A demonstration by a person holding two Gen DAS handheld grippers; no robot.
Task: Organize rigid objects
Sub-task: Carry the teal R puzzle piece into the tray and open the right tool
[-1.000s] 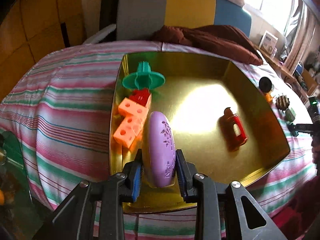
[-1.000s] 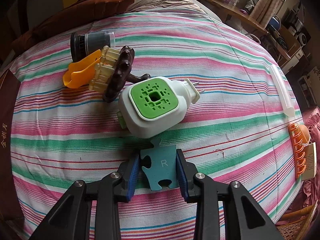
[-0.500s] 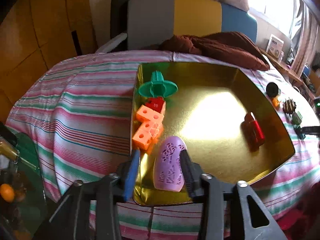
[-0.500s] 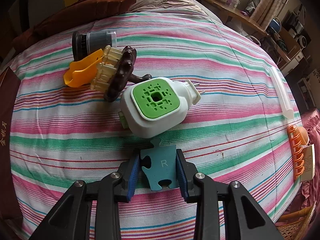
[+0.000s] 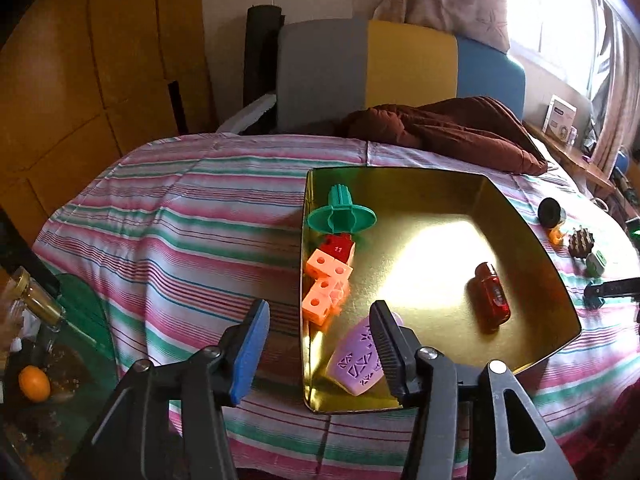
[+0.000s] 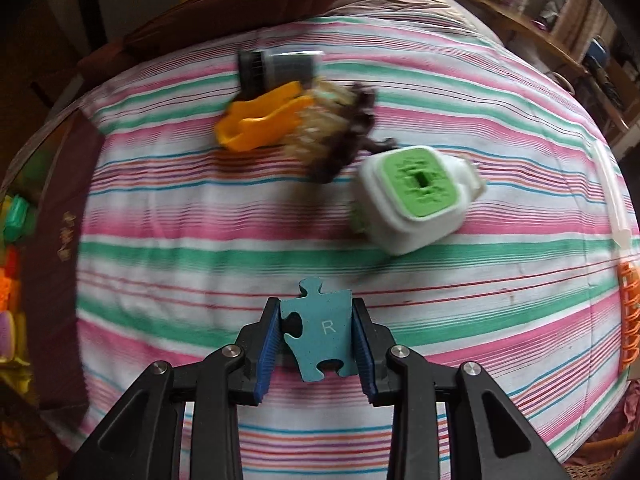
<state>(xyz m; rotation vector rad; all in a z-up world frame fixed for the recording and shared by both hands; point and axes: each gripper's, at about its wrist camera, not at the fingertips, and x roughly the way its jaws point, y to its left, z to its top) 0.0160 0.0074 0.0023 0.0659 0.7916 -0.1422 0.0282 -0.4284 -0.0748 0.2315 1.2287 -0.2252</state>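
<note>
Left gripper (image 5: 316, 344): jaws opening, nothing between them; purple soap dish (image 5: 354, 360) lies in gold tray (image 5: 532, 248), near corner, sorted.
Right gripper (image 6: 316, 344): clamped on teal puzzle piece (image 6: 320, 328), probably tray-bound.

Left tool (image 5: 318, 334) angled downward, jaws opening, nothing pressed between its pads, right tool (image 6: 316, 338) pointing steeply down, jaws clamped on a teal puzzle piece (image 6: 320, 328)

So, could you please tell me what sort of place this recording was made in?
Most likely a lived-in room at home, not a lab: a striped cloth covers the table, a brown blanket lies by a curtained window, and a padded chair stands behind.
</note>
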